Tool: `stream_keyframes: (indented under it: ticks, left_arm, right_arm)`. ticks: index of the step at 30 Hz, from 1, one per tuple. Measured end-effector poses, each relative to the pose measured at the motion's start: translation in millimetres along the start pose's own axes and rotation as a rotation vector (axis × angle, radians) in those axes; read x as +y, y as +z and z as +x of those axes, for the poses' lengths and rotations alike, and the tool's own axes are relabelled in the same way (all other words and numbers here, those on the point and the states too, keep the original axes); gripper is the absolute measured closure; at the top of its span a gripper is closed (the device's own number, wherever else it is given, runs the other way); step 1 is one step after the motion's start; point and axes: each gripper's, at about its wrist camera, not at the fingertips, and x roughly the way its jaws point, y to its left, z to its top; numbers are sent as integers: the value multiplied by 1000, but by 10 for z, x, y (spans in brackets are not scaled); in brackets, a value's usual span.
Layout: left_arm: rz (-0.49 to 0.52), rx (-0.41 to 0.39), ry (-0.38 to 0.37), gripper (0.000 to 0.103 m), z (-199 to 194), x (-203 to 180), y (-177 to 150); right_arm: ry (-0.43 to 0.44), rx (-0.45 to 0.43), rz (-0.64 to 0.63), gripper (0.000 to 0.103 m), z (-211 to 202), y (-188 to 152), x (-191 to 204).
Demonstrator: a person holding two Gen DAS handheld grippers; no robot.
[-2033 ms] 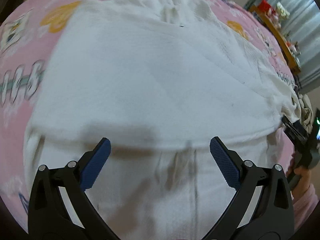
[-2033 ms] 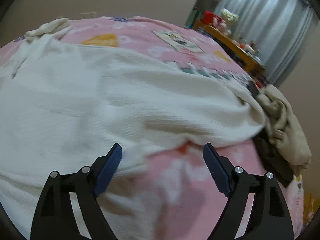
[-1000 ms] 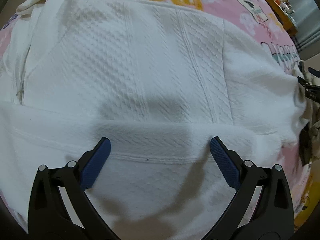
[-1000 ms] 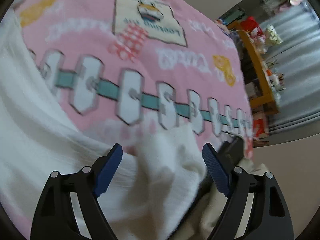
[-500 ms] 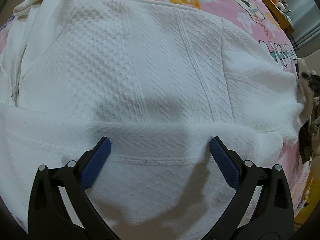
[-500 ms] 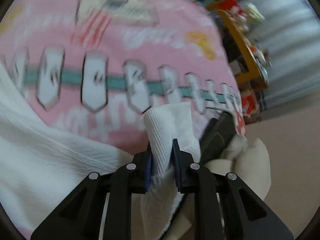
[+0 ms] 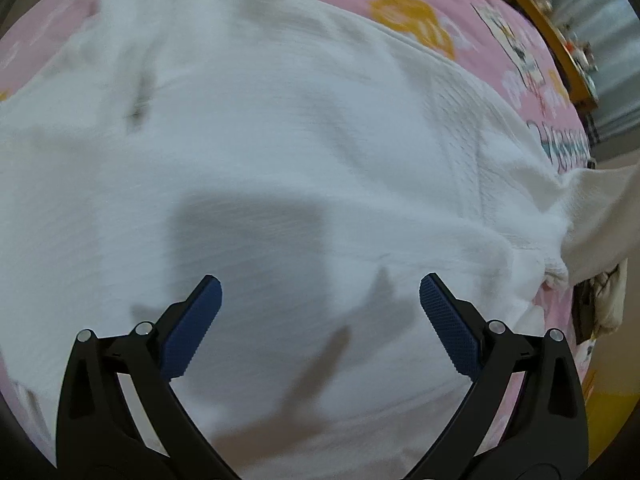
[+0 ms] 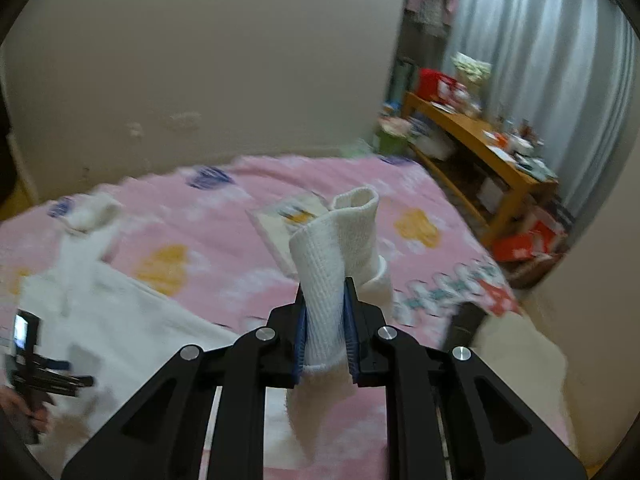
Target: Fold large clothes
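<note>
— Right wrist view: what does the right gripper (image 8: 325, 322) hold?
— Its blue pads are clamped on a ribbed cuff of the white textured knit garment (image 7: 280, 152), lifted above the pink cartoon-print bedspread (image 8: 208, 220).
— And the left gripper (image 7: 320, 316)?
— Jaws wide apart, hovering over the garment, which lies spread across the bedspread. Nothing is between them.

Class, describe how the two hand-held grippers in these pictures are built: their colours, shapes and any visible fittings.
Both look alike. The left hand-held gripper has two matte black, angular arms with triangular cut-outs, silver round pivot pins, and dark blue ribbed pads on the fingers. The right hand-held gripper shows the same black linkage, silver pins and blue pads. No cables, markings or sleeves can be seen on either.
</note>
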Motion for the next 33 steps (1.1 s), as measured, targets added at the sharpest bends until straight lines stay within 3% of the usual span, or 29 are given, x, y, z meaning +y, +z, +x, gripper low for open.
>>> stream_keyframes:
  ticks: [8, 14, 21, 25, 29, 33]
  left_arm:
    - [-125, -39, 13, 6, -453, 947, -273]
    - [-217, -76, 32, 6, -727, 1655, -570]
    - [-279, -110, 27, 6, -1035, 2130, -910]
    - [-284, -138, 52, 6, -1180, 2258, -1151]
    - [-310, -144, 102, 6, -1215, 2385, -1417]
    - [-418, -110, 111, 6, -1184, 2637, -1742]
  right_arm:
    - [242, -117, -91, 87, -586, 316, 1525]
    - [418, -123, -176, 87, -759, 351, 2576]
    - [608, -55, -237, 87, -758, 126, 3704]
    - [710, 21, -275, 87, -712, -165, 4338]
    - [760, 114, -304, 87, -577, -531, 4900]
    - [766, 217, -342, 87, -269, -964, 5378]
